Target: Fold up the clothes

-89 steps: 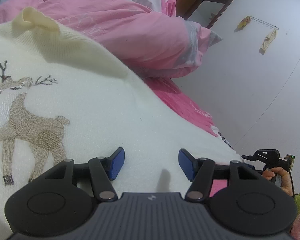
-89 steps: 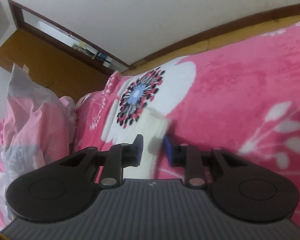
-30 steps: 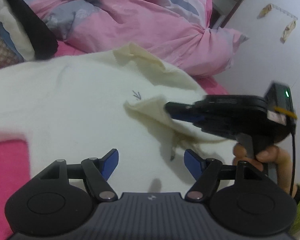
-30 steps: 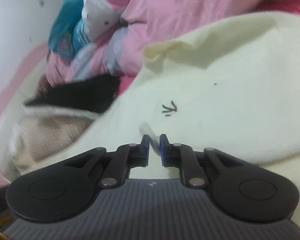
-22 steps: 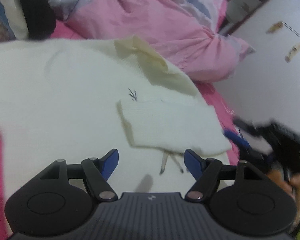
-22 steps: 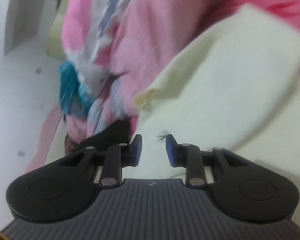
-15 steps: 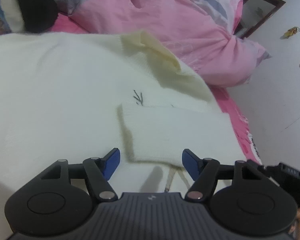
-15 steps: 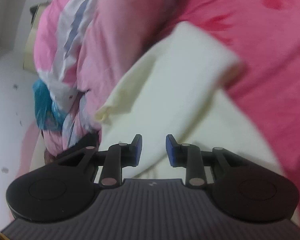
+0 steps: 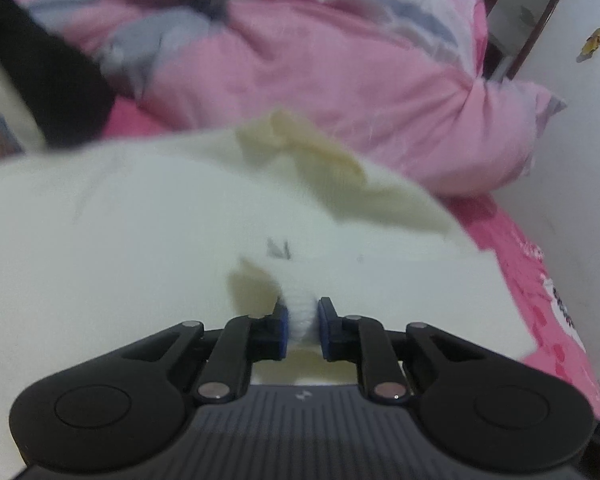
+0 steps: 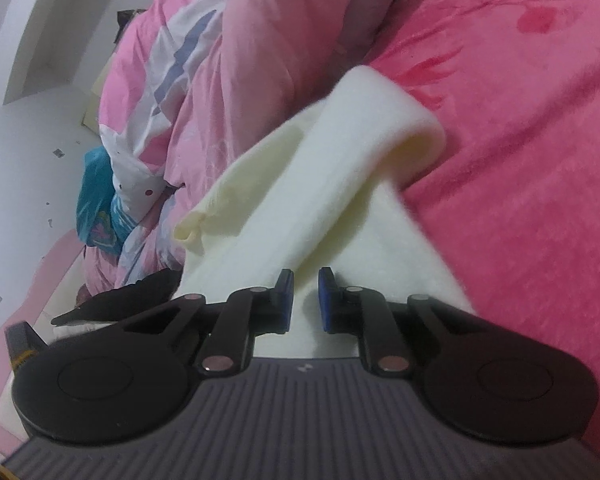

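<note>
A cream knitted sweater (image 9: 140, 240) lies spread on the bed, with a small dark stitched mark (image 9: 278, 248) near its middle. In the left wrist view my left gripper (image 9: 302, 320) is closing, its blue pads pinching a bunched sleeve cuff (image 9: 300, 314). The right wrist view shows the sweater (image 10: 340, 140) from its side, one sleeve folded back over the body. My right gripper (image 10: 305, 296) sits at the garment's near edge. Its jaws are closing to a narrow gap with cream knit between them.
A rumpled pink quilt (image 9: 340, 80) is heaped behind the sweater. A black garment (image 9: 48, 68) lies at the far left. The sweater rests on a bright pink blanket (image 10: 520, 120). The bed's edge and a white wall (image 9: 580, 160) are to the right.
My right gripper laid the sleeve across the sweater, let go and swung to the garment's side edge. My left gripper moved forward and closed on the sleeve cuff.
</note>
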{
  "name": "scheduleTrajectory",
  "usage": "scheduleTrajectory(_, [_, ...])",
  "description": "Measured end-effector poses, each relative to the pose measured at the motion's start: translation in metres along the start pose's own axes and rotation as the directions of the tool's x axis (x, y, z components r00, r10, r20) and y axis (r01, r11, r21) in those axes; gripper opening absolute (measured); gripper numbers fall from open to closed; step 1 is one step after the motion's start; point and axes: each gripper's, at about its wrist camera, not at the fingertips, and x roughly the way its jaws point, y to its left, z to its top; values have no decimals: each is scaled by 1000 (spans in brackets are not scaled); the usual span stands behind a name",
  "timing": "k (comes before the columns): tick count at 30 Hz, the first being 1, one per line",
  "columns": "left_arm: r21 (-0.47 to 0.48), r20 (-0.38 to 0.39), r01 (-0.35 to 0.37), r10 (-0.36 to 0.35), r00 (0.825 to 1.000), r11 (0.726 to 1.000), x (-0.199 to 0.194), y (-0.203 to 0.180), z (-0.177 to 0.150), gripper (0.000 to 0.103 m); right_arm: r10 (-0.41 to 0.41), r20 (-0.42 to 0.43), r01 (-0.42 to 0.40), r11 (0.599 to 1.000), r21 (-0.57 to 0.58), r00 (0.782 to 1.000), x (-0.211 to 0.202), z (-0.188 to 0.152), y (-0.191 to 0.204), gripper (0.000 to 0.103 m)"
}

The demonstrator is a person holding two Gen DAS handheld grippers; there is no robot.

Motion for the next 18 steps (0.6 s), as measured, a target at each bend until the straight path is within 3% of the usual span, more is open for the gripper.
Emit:
scheduleTrajectory(6, [65, 112, -84, 76, 991, 994, -32, -7, 34, 15, 26, 13, -26, 1000, 10, 1000, -2, 2, -4, 11])
scheduleTrajectory(18, [-22, 145, -192, 193, 970, 981, -50, 39, 53, 15, 36, 15, -37, 999, 16, 999, -5, 1, -7, 11])
